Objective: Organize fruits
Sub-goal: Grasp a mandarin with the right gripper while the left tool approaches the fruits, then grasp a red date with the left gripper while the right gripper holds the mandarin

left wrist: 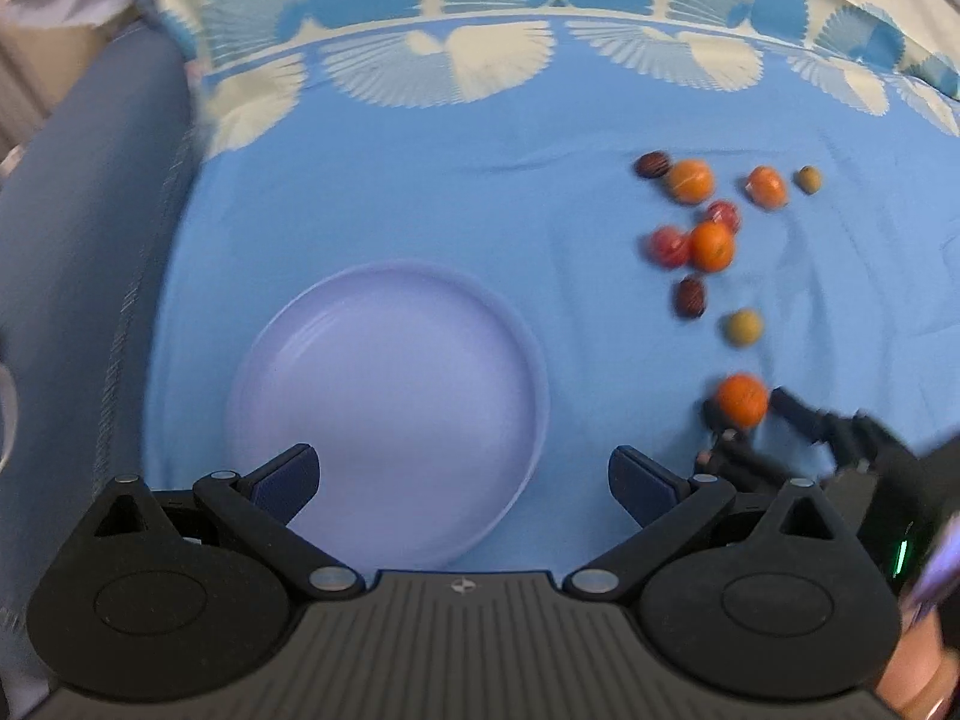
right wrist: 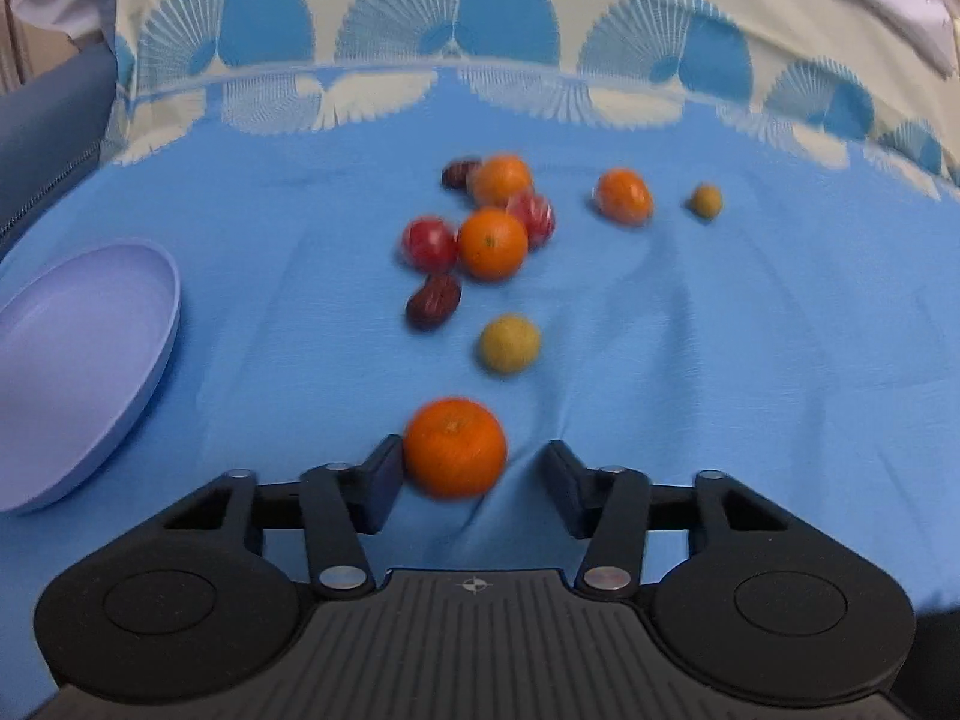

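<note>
A lavender plate (left wrist: 537,396) lies on the blue cloth, and my left gripper (left wrist: 462,468) hangs open above its near half with nothing between its fingers. Right of the plate lie loose fruits: oranges (right wrist: 493,243), red ones (right wrist: 427,243), dark brown ones (right wrist: 433,301) and yellow-green ones (right wrist: 509,343). The nearest orange (right wrist: 455,447) sits between the fingers of my right gripper (right wrist: 473,459). The left pad touches it, while the right pad stands apart with a gap. The left wrist view shows the same orange (left wrist: 743,399) inside my right gripper (left wrist: 747,417).
The blue cloth (right wrist: 720,360) has a cream border with fan patterns at the back. A grey-blue padded edge (left wrist: 90,240) runs along the left. In the right wrist view the plate (right wrist: 171,306) sits at the far left. Part of a hand (left wrist: 918,666) shows at the lower right.
</note>
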### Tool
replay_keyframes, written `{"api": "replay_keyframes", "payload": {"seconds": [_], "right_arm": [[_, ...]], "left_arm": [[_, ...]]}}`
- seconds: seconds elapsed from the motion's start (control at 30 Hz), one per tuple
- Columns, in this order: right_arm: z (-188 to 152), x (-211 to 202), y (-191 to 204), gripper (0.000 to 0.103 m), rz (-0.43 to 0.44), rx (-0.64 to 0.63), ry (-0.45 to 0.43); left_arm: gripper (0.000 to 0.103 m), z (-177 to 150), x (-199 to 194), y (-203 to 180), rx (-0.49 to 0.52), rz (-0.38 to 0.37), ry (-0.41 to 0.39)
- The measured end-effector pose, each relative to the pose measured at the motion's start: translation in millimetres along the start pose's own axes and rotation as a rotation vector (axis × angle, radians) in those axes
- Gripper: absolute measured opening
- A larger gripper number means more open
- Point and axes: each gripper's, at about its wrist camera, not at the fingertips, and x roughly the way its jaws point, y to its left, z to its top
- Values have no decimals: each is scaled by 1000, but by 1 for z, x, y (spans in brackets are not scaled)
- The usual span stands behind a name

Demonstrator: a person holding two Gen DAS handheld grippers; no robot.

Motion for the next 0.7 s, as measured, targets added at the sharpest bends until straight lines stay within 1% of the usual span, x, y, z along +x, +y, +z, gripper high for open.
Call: {"api": "replay_keyframes", "payload": {"seconds": [0.03,0.1,0.17,0.2,0.23,0.27,0.3,0.33,0.37,0.4,0.43,0.47,0.5,0.53,0.57,0.6,0.63,0.7], "right_arm": [[3,3,-2,35,-19,-14,-9],[6,2,-13,35,-80,8,-41],[11,6,-33,35,-174,55,-58],[13,10,-45,35,-219,97,-52],[14,14,-57,35,-236,145,-33],[14,18,-65,36,-229,192,-17],[14,19,-69,36,-217,225,-23],[14,19,-66,36,-223,206,-25],[14,21,-62,36,-229,177,-27],[13,22,-61,36,-231,166,-28],[13,23,-61,36,-228,172,-29],[13,23,-63,36,-226,177,-31],[12,23,-62,36,-227,171,-33],[11,24,-61,36,-232,159,-36],[12,24,-59,36,-236,149,-37],[13,23,-58,36,-236,143,-38],[12,20,-58,36,-233,145,-37],[12,18,-61,36,-222,148,-35]], "left_arm": [[103,11,8,-9,9,-12,-4],[103,33,25,-30,30,-32,-4],[103,55,48,-55,61,-59,7],[102,63,59,-67,80,-70,13],[96,70,73,-80,108,-80,18],[84,75,84,-91,133,-77,23],[77,80,98,-101,160,-57,41],[72,83,111,-110,181,-40,68],[71,85,121,-116,185,-38,87],[71,86,125,-119,180,-28,83],[70,88,125,-121,183,-35,56],[70,90,126,-123,199,-57,56],[67,90,127,-122,203,-74,58],[53,91,128,-122,196,-101,63],[24,92,129,-120,187,-144,77],[11,93,132,-116,181,-175,102],[7,93,134,-117,170,-192,135],[7,92,140,-115,137,-198,164]]}}
